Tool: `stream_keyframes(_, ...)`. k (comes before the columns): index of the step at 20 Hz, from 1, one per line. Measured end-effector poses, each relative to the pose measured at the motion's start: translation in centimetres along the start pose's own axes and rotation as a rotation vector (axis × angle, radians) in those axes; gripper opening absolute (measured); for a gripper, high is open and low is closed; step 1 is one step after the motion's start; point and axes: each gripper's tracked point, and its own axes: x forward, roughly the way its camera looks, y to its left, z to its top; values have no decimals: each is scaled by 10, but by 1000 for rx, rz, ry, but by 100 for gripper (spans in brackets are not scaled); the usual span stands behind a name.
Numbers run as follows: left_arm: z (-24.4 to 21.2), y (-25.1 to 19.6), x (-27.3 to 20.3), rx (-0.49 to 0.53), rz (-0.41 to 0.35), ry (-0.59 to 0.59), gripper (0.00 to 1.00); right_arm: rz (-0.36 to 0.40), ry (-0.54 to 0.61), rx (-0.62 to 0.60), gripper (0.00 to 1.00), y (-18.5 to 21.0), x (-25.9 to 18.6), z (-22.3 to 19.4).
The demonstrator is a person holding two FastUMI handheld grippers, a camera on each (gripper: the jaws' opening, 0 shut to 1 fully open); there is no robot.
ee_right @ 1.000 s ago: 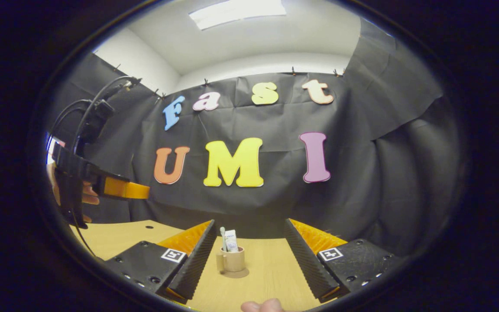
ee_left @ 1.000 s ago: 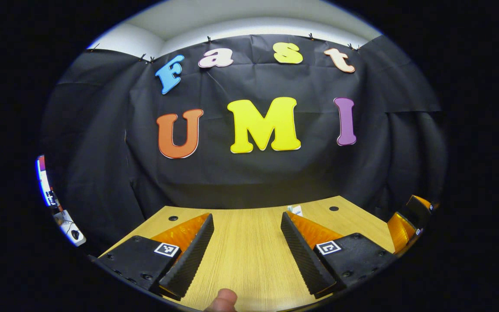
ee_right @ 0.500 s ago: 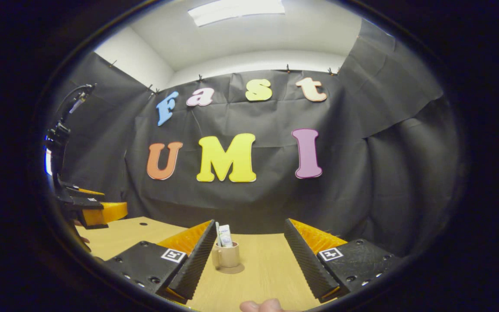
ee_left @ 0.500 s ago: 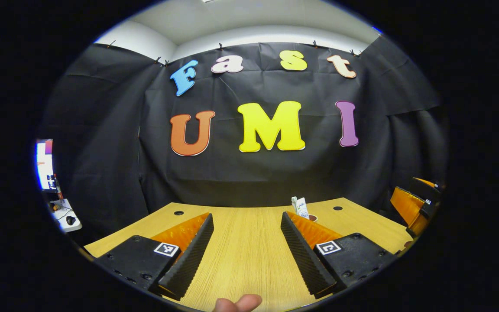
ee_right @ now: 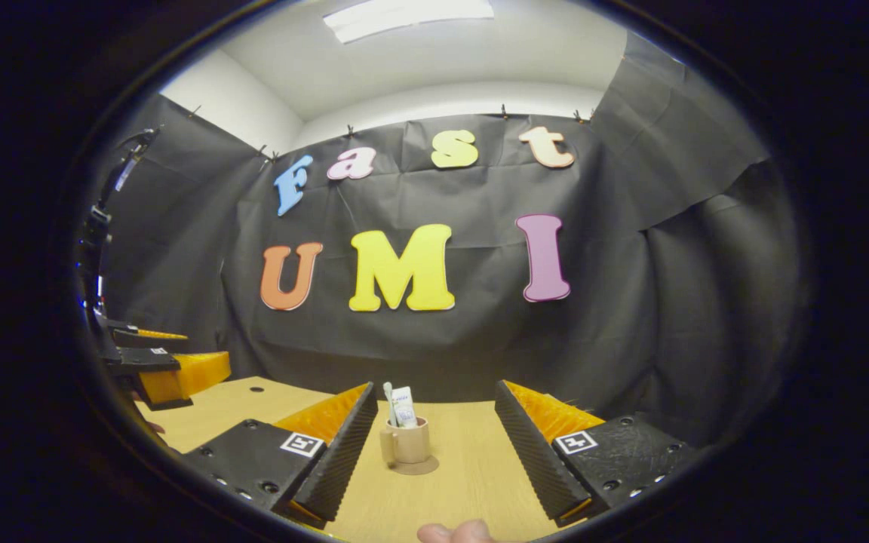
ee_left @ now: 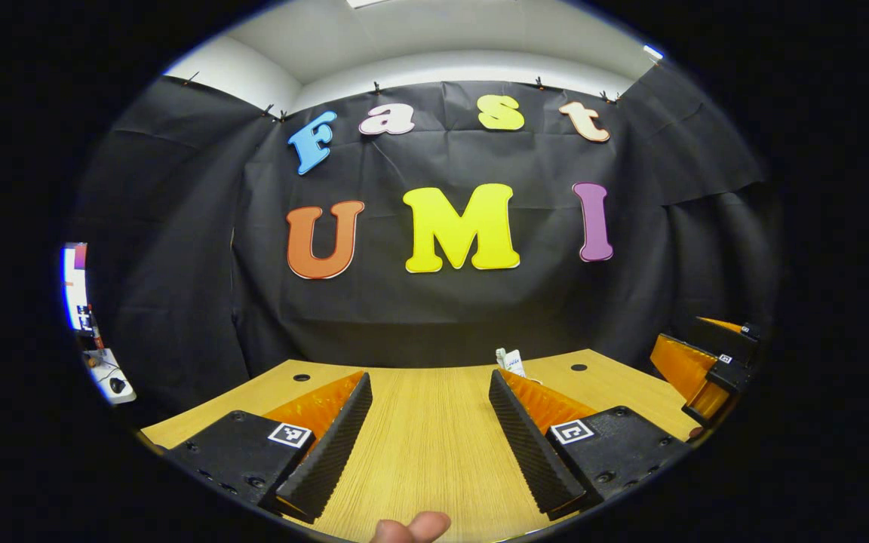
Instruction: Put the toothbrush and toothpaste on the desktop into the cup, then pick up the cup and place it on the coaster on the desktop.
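Observation:
In the right gripper view a beige cup (ee_right: 409,446) stands upright on a round brown coaster (ee_right: 419,467) on the wooden desktop (ee_right: 472,483). A toothbrush (ee_right: 390,394) and a white toothpaste tube (ee_right: 404,407) stick up out of the cup. My right gripper (ee_right: 431,445) is open, and the cup stands farther off, seen between its fingers and apart from them. My left gripper (ee_left: 428,426) is open over bare desktop (ee_left: 427,445). The toothpaste tube (ee_left: 512,363) peeks above its right finger in the left gripper view.
The other gripper (ee_left: 702,366) shows at the right edge of the left gripper view, and another gripper (ee_right: 167,369) shows at the left edge of the right gripper view. Two small round holes (ee_left: 302,377) sit near the desk's far edge. A fingertip (ee_left: 412,526) shows at the bottom.
Both views have shifted slightly as the hands moved. The cup now sits a little more to the right between my right gripper's fingers. Both grippers stay open.

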Motion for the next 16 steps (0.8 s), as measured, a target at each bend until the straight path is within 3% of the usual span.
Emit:
stream_keyframes(2,0,0,1,-14,-2,-2,99,-5,0,-1,99,-1,1,0)
stream_keyframes(3,-2,0,1,-18,-2,0,99,-6,2,0,91,-1,2,0)
stream_keyframes(16,-10,10,16,-13,2,11,99,-19,-1,-18,95,5,13,1)
